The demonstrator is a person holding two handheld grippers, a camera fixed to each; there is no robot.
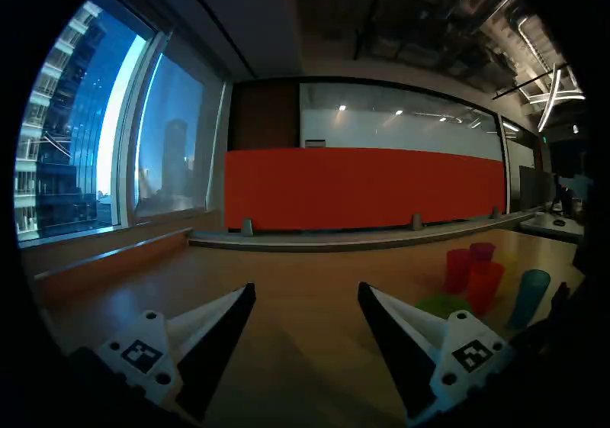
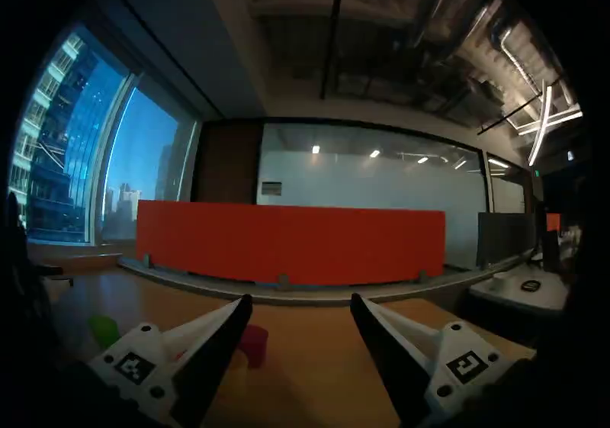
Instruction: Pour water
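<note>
On the wooden desk [image 1: 320, 275], well to the right of the left gripper [image 1: 305, 284], a small cluster of cups stands near the far right edge of the left gripper view. A red cup [image 1: 457, 269] is upright, with a magenta cup [image 1: 482, 251] just behind it and an orange cup [image 1: 485, 287] just in front. A teal cup [image 1: 530, 297] stands just beside the orange one, farther right. A low green shape [image 1: 442, 304] lies at the foot of the red cup; its form is too dim to tell. The left gripper's fingers are spread wide with bare desk between them, and they touch nothing.

In the right gripper view, the right gripper [image 2: 300, 298] also has its fingers spread apart and holds nothing. A pink cup [image 2: 254, 344] stands on the desk just past the tip of its left finger, partly hidden by it. A green cup [image 2: 103, 330] stands farther left, well apart from the pink one.

An orange panel [image 1: 366, 188] runs across the far side of the desk. Tall windows [image 1: 84, 146] on the left look out on high buildings. A dark monitor [image 2: 503, 237] stands at the right. No water or jug can be made out in the dim light.
</note>
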